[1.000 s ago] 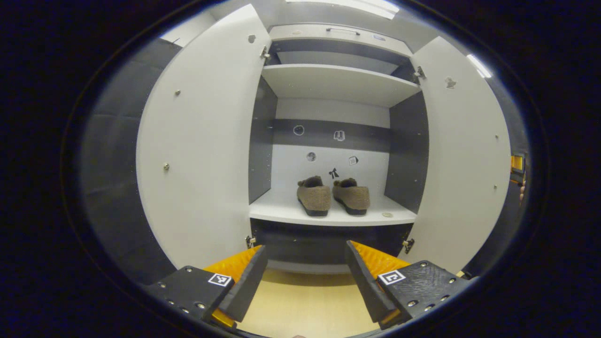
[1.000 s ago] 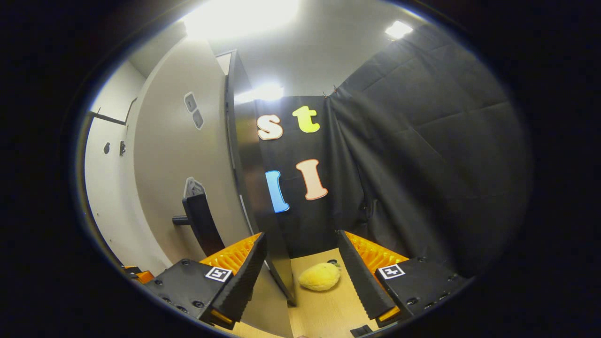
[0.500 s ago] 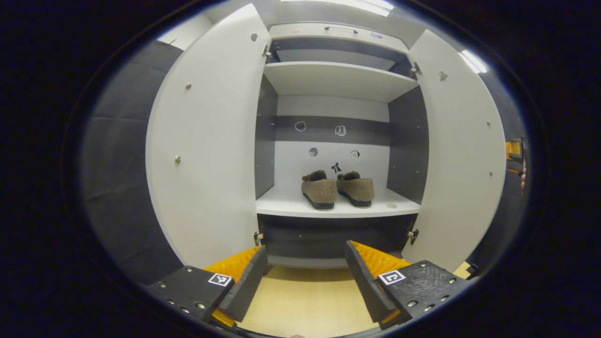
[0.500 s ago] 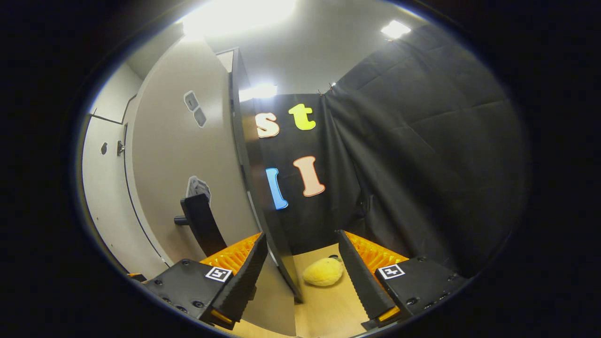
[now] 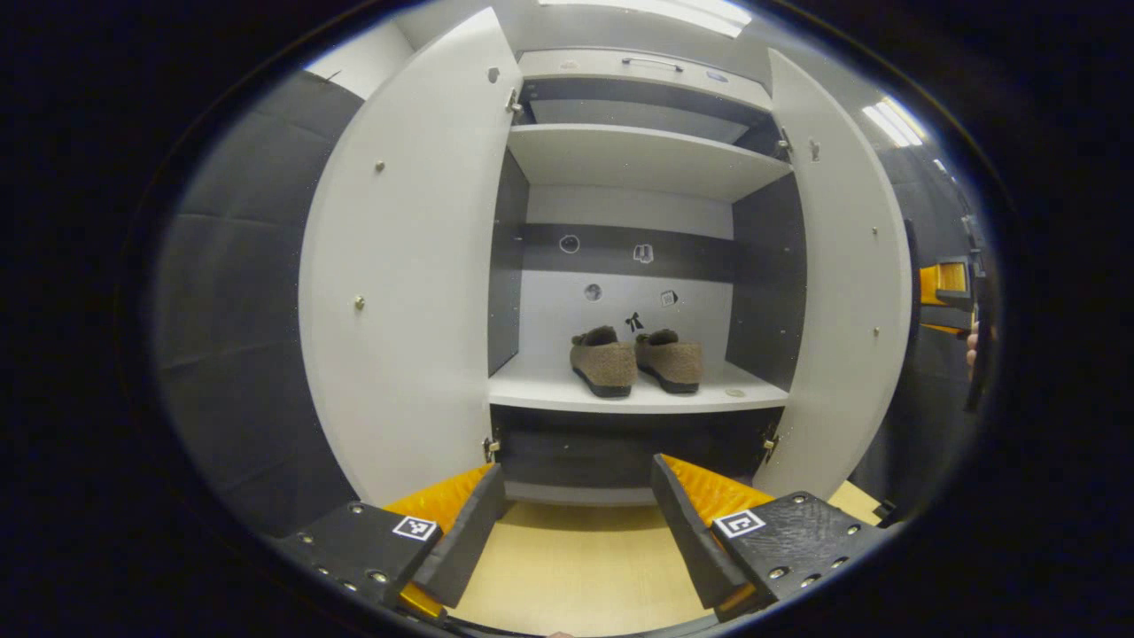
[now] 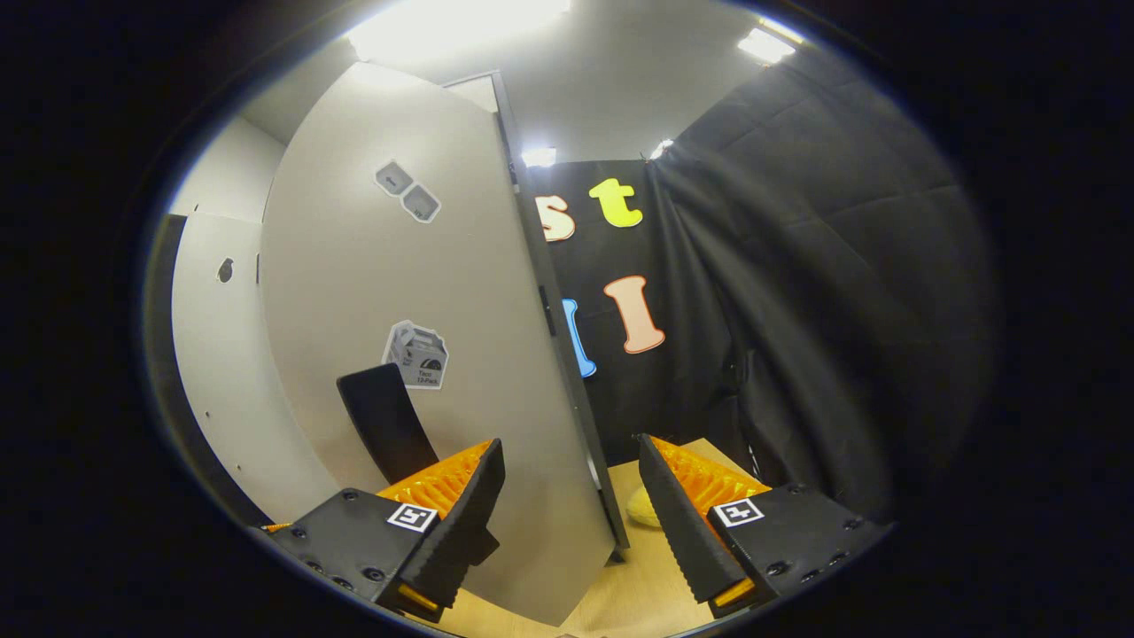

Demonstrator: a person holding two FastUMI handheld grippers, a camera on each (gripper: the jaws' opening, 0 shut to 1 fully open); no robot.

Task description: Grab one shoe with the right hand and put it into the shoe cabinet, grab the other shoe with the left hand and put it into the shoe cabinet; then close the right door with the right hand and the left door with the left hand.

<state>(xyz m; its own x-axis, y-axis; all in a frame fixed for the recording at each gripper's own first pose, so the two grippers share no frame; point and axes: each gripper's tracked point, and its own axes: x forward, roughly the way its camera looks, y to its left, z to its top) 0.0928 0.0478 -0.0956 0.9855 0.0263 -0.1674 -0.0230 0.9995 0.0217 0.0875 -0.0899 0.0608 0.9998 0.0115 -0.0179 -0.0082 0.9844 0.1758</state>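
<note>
shoes: both (image 5: 636, 361) side by side on the lower shelf (image 5: 549, 390) of the shoe cabinet (image 5: 638, 151), toes toward me, so the stowing part looks done
step: closing the right door (image 6: 399, 266); I judge it partway round, both doors off the cabinet front
my right gripper (image 6: 571, 505): fingers wide, holding nothing; the door's free edge stands in the gap between them, contact not clear
next: push that edge round until it meets the cabinet front, then the left door (image 5: 399, 266)
my left gripper (image 5: 578, 523): fingers wide and empty, hanging back low over the floor (image 5: 576, 576), well apart from the left door
hard to see: black handle (image 6: 385, 425) half behind my right finger; yellow soft thing (image 6: 642, 507) on the floor mostly hidden by door and finger
</note>
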